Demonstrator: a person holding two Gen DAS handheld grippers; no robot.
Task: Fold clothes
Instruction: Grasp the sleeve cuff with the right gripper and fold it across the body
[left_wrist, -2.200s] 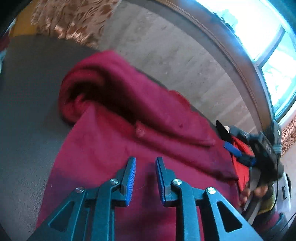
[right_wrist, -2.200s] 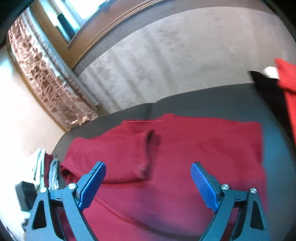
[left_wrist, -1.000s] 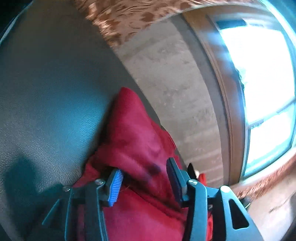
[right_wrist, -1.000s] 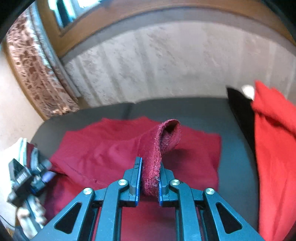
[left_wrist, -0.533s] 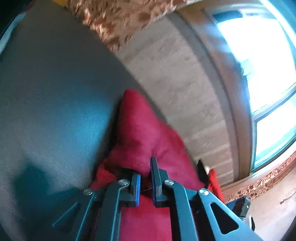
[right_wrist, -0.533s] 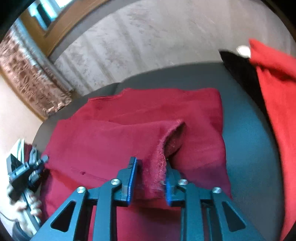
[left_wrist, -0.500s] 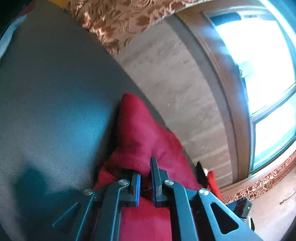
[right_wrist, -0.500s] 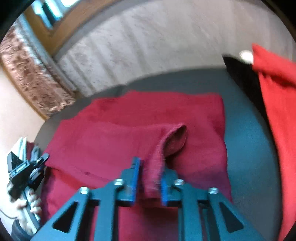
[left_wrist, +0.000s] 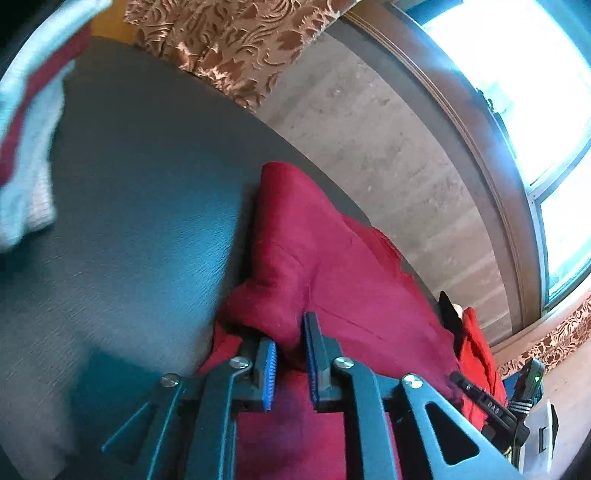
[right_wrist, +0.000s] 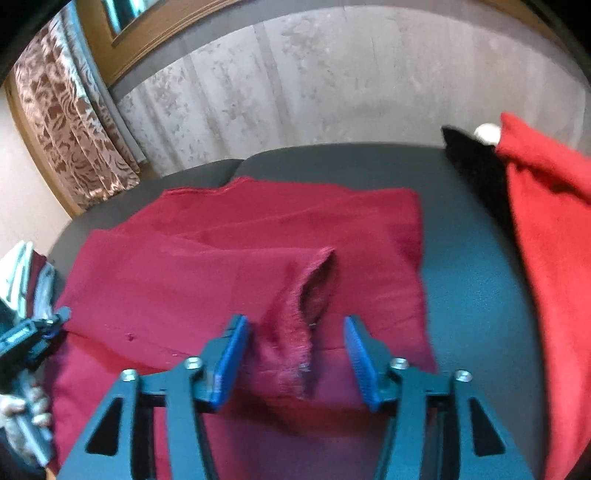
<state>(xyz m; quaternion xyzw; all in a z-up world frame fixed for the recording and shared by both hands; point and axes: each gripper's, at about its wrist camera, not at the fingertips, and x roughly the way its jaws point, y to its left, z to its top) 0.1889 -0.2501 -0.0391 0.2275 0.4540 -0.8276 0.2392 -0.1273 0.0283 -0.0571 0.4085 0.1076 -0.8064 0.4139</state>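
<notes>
My left hand-held gripper, low centre of the frame, has just eased slightly apart; its jaws stand narrow with a bunched fold of the maroon garment between the pads, whether gripped I cannot tell. My right hand-held gripper has just opened to a middling gap; the sleeve cuff stands loose between its jaws, touching neither pad. The garment lies spread on the dark tabletop. Lower left, a hand carries the other tool.
</notes>
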